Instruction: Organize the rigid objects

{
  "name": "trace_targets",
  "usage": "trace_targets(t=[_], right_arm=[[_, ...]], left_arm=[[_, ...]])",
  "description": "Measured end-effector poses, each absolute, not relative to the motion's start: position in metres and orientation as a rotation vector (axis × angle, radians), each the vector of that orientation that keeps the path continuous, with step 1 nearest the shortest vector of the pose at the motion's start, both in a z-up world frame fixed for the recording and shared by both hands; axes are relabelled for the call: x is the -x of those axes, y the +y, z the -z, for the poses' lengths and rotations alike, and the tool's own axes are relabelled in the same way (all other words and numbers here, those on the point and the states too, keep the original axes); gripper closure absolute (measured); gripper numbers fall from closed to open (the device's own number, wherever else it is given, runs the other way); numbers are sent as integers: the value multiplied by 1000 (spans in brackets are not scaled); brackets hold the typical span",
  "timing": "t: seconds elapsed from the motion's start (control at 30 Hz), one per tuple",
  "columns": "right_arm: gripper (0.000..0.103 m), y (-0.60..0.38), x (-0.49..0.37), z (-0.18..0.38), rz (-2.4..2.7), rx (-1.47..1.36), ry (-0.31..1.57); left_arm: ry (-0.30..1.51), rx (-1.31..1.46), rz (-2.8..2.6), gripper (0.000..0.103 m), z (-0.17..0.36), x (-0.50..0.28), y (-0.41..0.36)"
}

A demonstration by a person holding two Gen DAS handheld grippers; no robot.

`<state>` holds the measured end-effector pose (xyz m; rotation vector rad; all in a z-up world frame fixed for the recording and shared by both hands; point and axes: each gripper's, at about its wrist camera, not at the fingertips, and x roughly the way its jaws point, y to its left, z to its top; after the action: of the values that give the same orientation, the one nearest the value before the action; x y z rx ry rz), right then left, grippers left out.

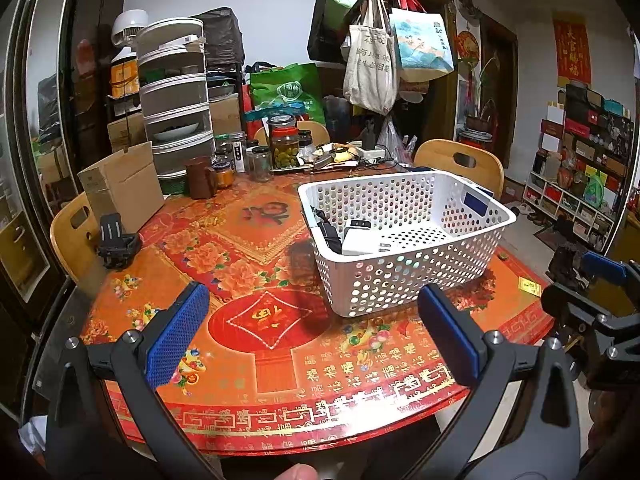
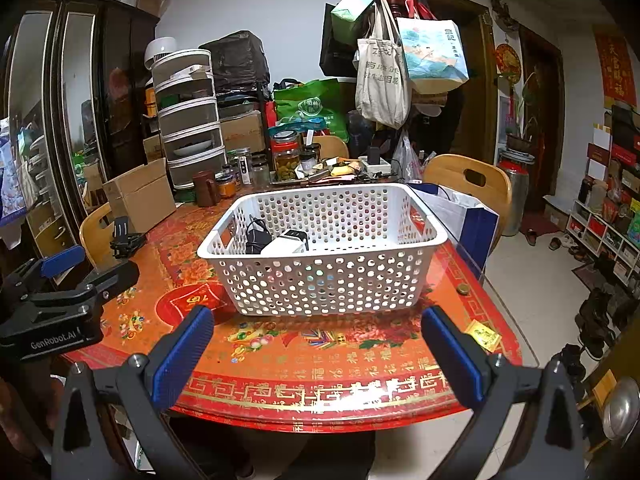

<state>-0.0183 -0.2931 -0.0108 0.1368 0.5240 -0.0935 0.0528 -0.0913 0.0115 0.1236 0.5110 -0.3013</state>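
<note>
A cardboard box (image 1: 122,188) stands at the table's (image 1: 280,368) far left edge, beside a brown mug (image 1: 200,178) and glass jars (image 1: 285,142); tote bags (image 1: 370,68) hang on a coat stand behind; wooden chairs (image 1: 464,162) ring the table.

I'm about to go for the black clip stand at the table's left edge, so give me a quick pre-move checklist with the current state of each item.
1. Left gripper open and holding nothing: ok.
2. Right gripper open and holding nothing: ok.
3. Black clip stand in view, with nothing covering it: ok.
4. White basket has spare room; the black adapter and white charger fill only its left end: ok.
5. Path from left gripper to stand free of objects on the tablecloth: ok.
6. Stand's grip points and whether it clamps the table edge: cannot tell.
</note>
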Motion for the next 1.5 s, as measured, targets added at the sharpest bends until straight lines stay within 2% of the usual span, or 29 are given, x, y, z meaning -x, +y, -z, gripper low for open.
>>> trace_targets(t=[1.5], right_arm=[[0, -292, 21, 8, 91, -133, 515]], left_arm=[[527, -133, 297, 0, -3, -52, -107]])
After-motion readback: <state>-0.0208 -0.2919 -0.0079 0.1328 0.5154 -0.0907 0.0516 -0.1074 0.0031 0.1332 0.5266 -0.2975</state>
